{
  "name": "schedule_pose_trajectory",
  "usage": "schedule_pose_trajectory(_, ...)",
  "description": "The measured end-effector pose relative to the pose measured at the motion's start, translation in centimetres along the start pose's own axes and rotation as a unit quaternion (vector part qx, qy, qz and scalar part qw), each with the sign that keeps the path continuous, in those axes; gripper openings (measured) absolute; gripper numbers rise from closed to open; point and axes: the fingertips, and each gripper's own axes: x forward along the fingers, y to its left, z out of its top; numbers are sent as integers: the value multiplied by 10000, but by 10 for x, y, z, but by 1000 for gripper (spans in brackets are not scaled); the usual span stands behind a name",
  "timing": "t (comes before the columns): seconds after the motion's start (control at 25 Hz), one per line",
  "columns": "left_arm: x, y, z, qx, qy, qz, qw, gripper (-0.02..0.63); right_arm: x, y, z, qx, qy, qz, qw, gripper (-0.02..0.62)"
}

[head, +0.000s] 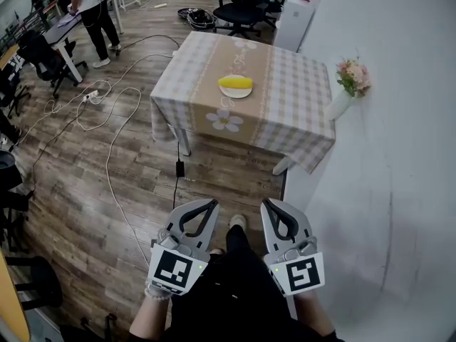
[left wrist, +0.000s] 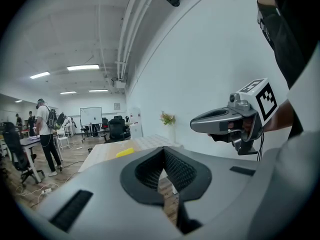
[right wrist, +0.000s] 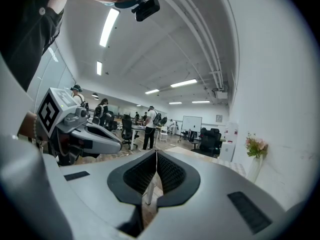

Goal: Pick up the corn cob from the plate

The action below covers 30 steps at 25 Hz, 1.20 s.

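A yellow corn cob (head: pixel 236 83) lies on a small white plate (head: pixel 236 92) in the middle of a checked-cloth table (head: pixel 292 112), far ahead of me. In the left gripper view the corn cob (left wrist: pixel 125 152) shows as a small yellow shape on the distant tabletop. My left gripper (head: pixel 211 205) and right gripper (head: pixel 270 205) are held side by side close to my body, well short of the table, over the wooden floor. Both have their jaws shut with nothing between them. The right gripper (left wrist: pixel 196 125) also shows in the left gripper view, the left gripper (right wrist: pixel 117 143) in the right one.
A vase of pink flowers (head: pixel 352 79) stands at the table's right edge against the white wall (head: pixel 399 155). Cables (head: pixel 114 148) trail over the wooden floor to the left. Black office chairs (head: pixel 242 9) stand behind the table. A person (head: pixel 92 13) stands at a desk, far left.
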Motion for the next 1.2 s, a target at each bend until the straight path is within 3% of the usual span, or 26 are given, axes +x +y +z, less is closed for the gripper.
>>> schedule_pose_trajectory(0.2,8,9,-4,68,-6,42,10000,12,12,-1,0,-81,-70,83,9999,41)
schedule_pose_trajectory(0.36,21,7,-2,454,-169,-112,9988,12,18,-12,1,-67,-83,94,9999,41)
schedule_pose_trajectory(0.52,32,13,3,70,-26,30,10000,12,27,-22,3,-79,-102,119,9998,41)
schedule_pose_trajectory(1.0,73,44,14,-28,-31,269,9996,12,69,-59,3,-67,-121,330,9994,41)
schedule_pose_trajectory(1.2,95,57,15,150,-50,308,9994,12,93,-77,3,-54,-179,466,9987,41)
